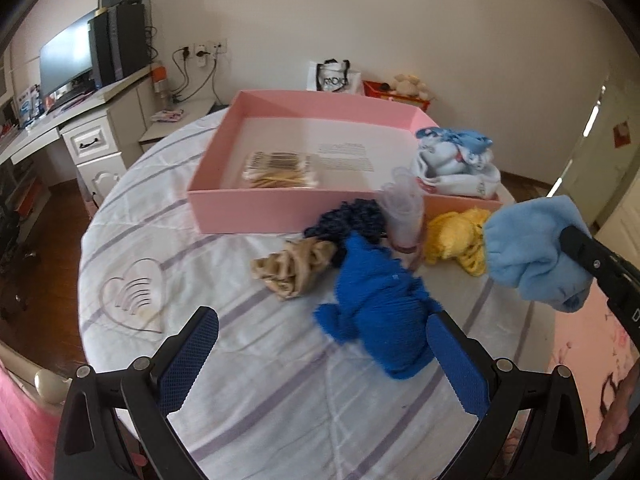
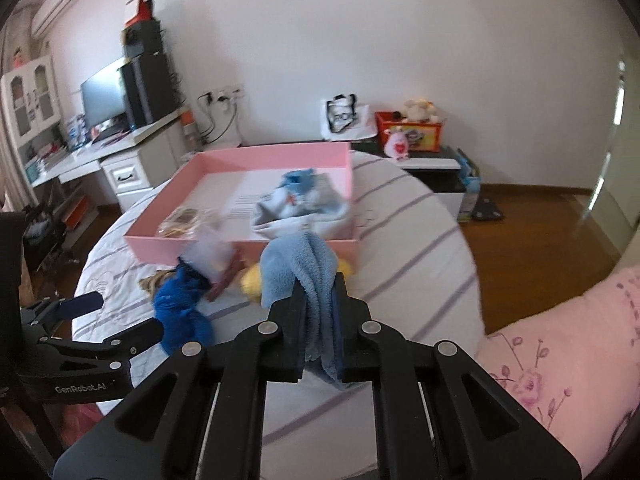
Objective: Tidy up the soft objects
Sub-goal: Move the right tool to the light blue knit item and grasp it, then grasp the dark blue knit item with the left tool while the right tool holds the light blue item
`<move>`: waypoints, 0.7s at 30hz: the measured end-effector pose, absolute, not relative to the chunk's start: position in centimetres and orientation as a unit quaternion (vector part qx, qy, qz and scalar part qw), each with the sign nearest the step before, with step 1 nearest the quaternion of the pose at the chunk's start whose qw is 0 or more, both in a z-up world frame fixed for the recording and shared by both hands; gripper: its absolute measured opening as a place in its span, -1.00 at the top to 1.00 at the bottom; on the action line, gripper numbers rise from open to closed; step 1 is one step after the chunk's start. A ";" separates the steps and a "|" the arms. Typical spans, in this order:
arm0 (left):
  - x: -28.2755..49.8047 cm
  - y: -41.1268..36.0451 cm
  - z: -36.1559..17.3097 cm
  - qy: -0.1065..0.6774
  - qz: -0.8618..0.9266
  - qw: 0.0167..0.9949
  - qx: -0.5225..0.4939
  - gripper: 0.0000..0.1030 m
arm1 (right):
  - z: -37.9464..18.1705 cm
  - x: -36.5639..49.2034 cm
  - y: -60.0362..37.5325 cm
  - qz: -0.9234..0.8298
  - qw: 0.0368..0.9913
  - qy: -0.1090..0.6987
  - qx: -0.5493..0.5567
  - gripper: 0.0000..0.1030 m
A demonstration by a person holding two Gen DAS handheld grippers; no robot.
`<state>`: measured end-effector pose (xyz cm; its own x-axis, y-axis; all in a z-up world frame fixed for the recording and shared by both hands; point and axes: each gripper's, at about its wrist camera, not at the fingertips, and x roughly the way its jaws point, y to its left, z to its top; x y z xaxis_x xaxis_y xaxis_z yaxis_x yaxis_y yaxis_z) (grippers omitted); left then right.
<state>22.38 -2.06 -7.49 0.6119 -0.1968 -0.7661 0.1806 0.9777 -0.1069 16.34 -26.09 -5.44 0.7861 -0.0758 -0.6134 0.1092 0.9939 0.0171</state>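
The right gripper (image 2: 318,312) was clamped tight on a light blue fleece cloth (image 2: 298,268), whose bulk bunched forward past the fingertips while a short tail hung down behind the pads; seen from the left wrist, that same cloth (image 1: 532,248) was held clear above the bedspread (image 1: 240,360), off to the right of the pile. The left gripper (image 1: 320,364) stood with its fingers wide apart and nothing between them, the royal blue knit piece (image 1: 376,304) lying just ahead and brushing its right-hand pad (image 1: 460,364). Beyond that lay a beige scrunchie (image 1: 294,270), a dark navy one (image 1: 356,216), a clear plastic cup (image 1: 404,208) and a yellow knit item (image 1: 454,236), all bunched close together on the bed. Farther still sat the pink tray (image 1: 224,160), holding a packet of cotton swabs (image 1: 280,170) and a folded white-and-blue garment (image 2: 300,208). From the right gripper the tray lay straight ahead and a little lower, its long side running across the line of the fingers. So the held cloth probably needed only to go forward over the near wall (image 2: 248,250), and the right hand was plainly the one placed to do it.
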 end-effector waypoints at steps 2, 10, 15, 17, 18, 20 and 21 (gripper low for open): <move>22.9 -2.8 -7.7 0.433 -0.110 0.895 -0.007 -1.00 | -5.8 16.3 -27.1 -0.057 0.943 0.326 0.030 0.81; 24.7 -5.3 -9.2 0.449 -0.123 0.885 0.000 -1.00 | -9.2 17.9 -29.0 -0.057 0.923 0.377 0.043 0.68; 26.0 -6.5 -10.4 0.459 -0.127 0.879 0.006 -0.99 | -10.3 19.0 -29.2 -0.049 0.918 0.391 0.053 0.10; 26.5 -6.7 -10.9 0.464 -0.129 0.876 0.005 -0.85 | -10.5 19.2 -29.0 -0.047 0.917 0.392 0.050 -0.08; 26.6 -6.7 -11.1 0.466 -0.129 0.875 0.005 -0.75 | -10.6 19.5 -28.9 -0.043 0.917 0.393 0.050 -0.11; 26.8 -6.6 -11.4 0.469 -0.128 0.874 0.006 -0.49 | -10.9 19.9 -28.7 -0.033 0.915 0.398 0.053 -0.20; 27.0 -6.6 -11.6 0.474 -0.126 0.872 0.005 -0.46 | -11.1 20.0 -28.5 -0.029 0.914 0.400 0.053 -0.24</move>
<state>27.01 -6.62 -11.60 0.5193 -0.2149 -0.8271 0.2253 0.9680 -0.1101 20.00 -28.49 -11.08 0.6776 -0.0110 -0.7353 0.0963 0.9926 0.0739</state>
